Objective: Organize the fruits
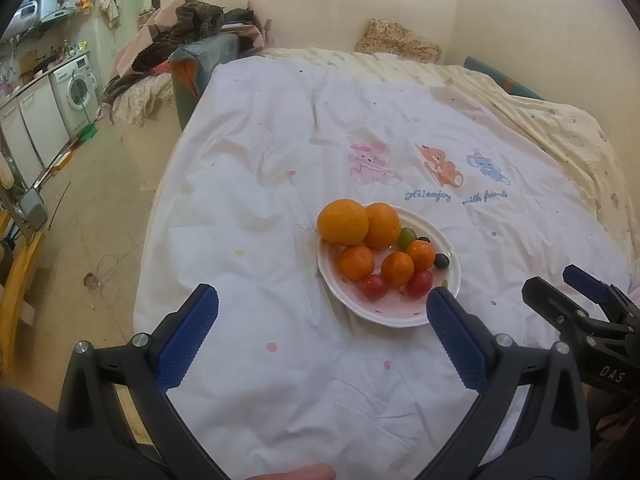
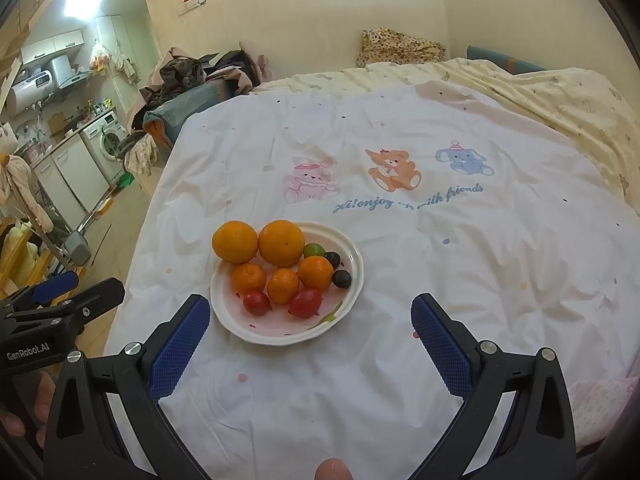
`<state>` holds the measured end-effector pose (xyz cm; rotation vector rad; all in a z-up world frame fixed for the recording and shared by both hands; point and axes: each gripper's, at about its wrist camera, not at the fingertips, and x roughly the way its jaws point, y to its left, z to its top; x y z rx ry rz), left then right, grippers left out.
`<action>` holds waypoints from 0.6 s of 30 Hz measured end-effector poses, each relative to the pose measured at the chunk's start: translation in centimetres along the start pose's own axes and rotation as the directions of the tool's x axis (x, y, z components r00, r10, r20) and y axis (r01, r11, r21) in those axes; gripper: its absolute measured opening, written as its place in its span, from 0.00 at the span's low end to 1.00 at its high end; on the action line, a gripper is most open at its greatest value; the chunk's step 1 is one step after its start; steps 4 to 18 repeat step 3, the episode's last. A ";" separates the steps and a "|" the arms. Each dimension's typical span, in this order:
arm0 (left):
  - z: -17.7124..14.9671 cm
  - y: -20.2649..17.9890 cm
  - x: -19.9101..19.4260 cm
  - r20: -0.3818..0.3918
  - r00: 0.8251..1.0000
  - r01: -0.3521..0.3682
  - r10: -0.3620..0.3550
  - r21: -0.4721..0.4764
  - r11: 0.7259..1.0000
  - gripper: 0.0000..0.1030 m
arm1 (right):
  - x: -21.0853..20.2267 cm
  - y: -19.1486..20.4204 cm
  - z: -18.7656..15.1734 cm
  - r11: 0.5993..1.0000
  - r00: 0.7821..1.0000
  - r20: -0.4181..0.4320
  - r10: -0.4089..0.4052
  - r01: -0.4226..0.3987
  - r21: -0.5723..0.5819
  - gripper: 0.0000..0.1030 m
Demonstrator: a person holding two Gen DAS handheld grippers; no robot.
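A white plate (image 1: 394, 317) (image 2: 352, 254) lies on a white sheet with cartoon animals. It holds two big oranges (image 1: 342, 222) (image 2: 281, 243), three small mandarins (image 1: 356, 262) (image 2: 283, 285), two red cherry tomatoes (image 1: 375, 286) (image 2: 305, 303), a green grape (image 1: 407, 237) (image 2: 313, 250) and two dark grapes (image 1: 441, 261) (image 2: 341, 279). One big orange (image 2: 235, 241) rests on the plate's left rim. My left gripper (image 1: 322, 304) is open, just short of the plate. My right gripper (image 2: 310, 314) is open, its left finger beside the plate.
The sheet (image 1: 280, 160) covers a bed with a cream quilt (image 1: 560, 132) at the right. A pile of clothes (image 1: 192, 36) lies behind it. Kitchen units and a washing machine (image 1: 78, 90) stand far left across the floor.
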<state>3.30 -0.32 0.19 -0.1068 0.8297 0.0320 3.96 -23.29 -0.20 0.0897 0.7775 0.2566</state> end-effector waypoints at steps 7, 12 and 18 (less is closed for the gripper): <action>-0.1 0.0 0.0 -0.003 1.000 -0.002 0.002 -0.004 1.000 1.00 | 0.1 0.0 0.1 1.000 1.000 0.000 0.001 -0.001 0.000 1.00; -0.1 0.0 0.0 -0.003 1.000 -0.002 0.002 -0.004 1.000 1.00 | 0.1 0.0 0.1 1.000 1.000 0.000 0.001 -0.001 0.000 1.00; -0.1 0.0 0.0 -0.003 1.000 -0.002 0.002 -0.004 1.000 1.00 | 0.1 0.0 0.1 1.000 1.000 0.000 0.001 -0.001 0.000 1.00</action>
